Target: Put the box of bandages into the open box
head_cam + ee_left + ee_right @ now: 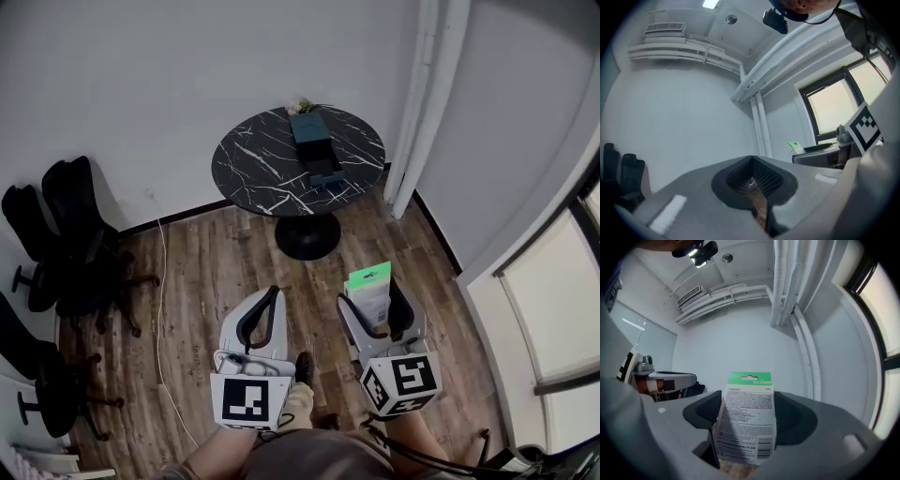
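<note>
My right gripper (375, 305) is shut on the box of bandages (367, 289), a white pack with a green hang tab, held upright between the jaws. The right gripper view shows the bandage box (746, 420) filling the gap between the jaws, printed side toward the camera. My left gripper (261, 314) is shut with nothing in it; its jaws (757, 201) meet in the left gripper view. The open box (315, 150), dark teal, lies on the round black marble table (253, 159) well ahead of both grippers.
The table stands on a black pedestal (307, 234) over wood flooring. Black office chairs (66, 234) crowd the left side. A white cable (161, 309) trails on the floor. A white wall and pipes (427, 103) stand at right, with a window (562, 319) beyond.
</note>
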Motion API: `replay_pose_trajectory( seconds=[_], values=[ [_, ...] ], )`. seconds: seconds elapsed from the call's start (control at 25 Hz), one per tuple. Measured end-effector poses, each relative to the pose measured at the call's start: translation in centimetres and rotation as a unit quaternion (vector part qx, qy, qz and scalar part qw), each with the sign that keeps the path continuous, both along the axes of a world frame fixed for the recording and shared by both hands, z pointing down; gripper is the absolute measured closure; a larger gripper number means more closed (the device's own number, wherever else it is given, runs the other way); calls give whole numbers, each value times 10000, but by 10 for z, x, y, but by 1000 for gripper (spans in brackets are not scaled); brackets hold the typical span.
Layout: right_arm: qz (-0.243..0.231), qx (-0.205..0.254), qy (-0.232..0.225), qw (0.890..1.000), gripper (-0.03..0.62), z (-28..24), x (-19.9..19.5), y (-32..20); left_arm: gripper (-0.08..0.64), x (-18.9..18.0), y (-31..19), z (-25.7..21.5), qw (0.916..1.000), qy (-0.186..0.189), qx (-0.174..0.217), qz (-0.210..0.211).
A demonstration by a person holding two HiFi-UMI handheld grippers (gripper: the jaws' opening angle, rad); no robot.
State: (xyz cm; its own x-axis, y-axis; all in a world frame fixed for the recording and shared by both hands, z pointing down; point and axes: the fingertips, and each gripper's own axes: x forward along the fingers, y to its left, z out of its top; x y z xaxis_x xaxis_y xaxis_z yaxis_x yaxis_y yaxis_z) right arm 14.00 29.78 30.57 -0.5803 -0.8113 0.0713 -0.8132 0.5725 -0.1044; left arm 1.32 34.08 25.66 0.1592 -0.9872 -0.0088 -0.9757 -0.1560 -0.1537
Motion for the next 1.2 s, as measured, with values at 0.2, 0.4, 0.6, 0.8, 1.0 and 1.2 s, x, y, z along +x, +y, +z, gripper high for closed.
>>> replay_pose_trajectory(
  seconds=[0.2,0.4,0.6,0.8,1.0,1.2],
  values=[
    [34,-62,87,9999,210,9,-34,-70,560,-29,-73,9,9999,29,6,125],
    [124,14,103,9999,210,-4,-70,-142,560,-60,-148,0,9995,48,92,284],
    [245,93,107,9996,210,-11,-94,-194,560,-87,-204,-8,9990,93,245,364],
    [303,91,164,9994,210,-11,-102,-228,560,-97,-239,-5,9987,191,238,420],
    [390,17,163,9991,210,-5,-99,-260,560,-93,-273,4,9984,188,173,514],
    [417,-152,88,9990,210,12,-90,-305,560,-85,-318,17,9985,173,39,513]
  ],
)
